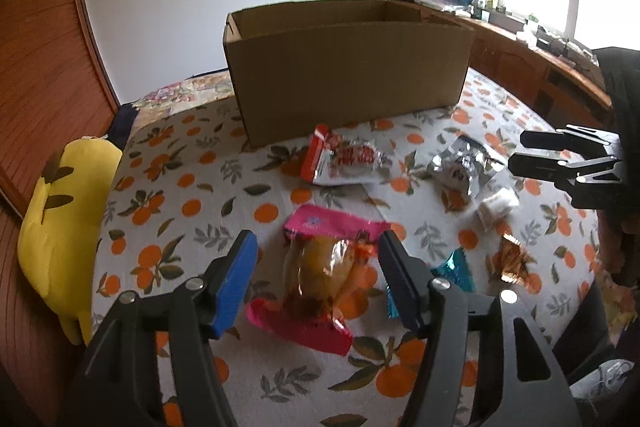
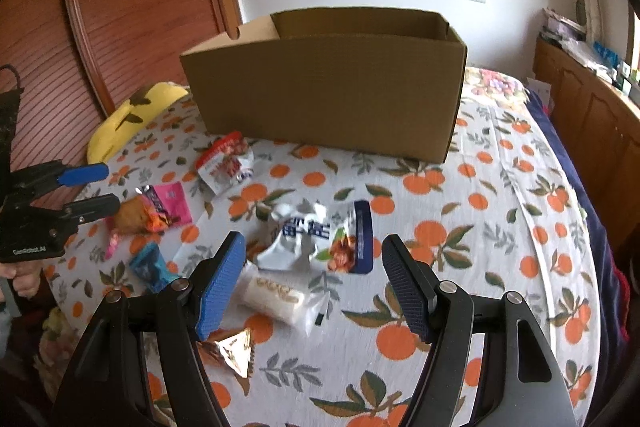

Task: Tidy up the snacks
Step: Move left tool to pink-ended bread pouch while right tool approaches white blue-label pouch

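- Directly ahead of the left gripper [image 1: 318, 263], fingers spread and empty, lies the pink-ended clear snack packet [image 1: 320, 279], long axis running away between them.
- Similarly, the right gripper [image 2: 312, 259] stands spread and empty over the crumpled white-and-blue snack bag [image 2: 316, 235].

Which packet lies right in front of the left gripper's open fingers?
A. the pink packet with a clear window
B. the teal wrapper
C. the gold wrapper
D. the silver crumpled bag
A: in the left wrist view the pink packet with a clear window lies on the orange-print cloth framed between the fingers of the left gripper, which stand apart, not touching it.
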Motion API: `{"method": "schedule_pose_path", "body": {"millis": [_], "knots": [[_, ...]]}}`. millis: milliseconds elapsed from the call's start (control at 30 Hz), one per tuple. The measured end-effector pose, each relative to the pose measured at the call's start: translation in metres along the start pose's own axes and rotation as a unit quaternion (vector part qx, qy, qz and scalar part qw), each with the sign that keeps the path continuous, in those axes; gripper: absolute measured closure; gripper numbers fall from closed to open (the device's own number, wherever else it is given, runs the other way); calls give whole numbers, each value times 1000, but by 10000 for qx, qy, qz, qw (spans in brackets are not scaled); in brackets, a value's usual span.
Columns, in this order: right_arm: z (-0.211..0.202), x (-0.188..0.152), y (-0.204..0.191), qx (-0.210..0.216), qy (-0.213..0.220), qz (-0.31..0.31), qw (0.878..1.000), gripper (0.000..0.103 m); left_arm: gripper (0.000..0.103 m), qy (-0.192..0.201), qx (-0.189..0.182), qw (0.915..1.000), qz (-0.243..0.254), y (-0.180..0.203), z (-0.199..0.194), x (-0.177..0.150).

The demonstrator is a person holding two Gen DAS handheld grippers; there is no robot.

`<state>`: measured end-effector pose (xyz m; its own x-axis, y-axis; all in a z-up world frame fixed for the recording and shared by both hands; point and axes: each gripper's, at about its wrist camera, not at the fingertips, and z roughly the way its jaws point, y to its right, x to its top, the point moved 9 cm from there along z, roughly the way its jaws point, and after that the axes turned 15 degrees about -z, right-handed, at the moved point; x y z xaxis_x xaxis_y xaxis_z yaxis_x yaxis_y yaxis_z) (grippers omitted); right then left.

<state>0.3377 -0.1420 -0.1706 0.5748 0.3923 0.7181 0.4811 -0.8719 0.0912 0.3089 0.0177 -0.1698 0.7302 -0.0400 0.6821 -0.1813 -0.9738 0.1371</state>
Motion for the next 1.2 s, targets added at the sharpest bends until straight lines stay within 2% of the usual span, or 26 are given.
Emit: {"method": "schedule_pose_path", "body": {"millis": [433, 600, 1100, 1200], "knots": [[24, -15, -3, 101, -167, 94, 9998, 31, 35, -431, 101, 9988, 208, -5, 28, -23], [24, -15, -5, 116, -145, 46, 9998, 31, 35, -518, 96, 9985, 117, -9, 35, -24], [25, -18, -3, 143, -160, 154, 9997, 31, 35, -513, -81, 9985, -196, -16, 46, -20], [26, -19, -2, 183, -212, 196, 9994, 30, 44, -436, -194, 9982, -367, -18, 44, -19]]}}
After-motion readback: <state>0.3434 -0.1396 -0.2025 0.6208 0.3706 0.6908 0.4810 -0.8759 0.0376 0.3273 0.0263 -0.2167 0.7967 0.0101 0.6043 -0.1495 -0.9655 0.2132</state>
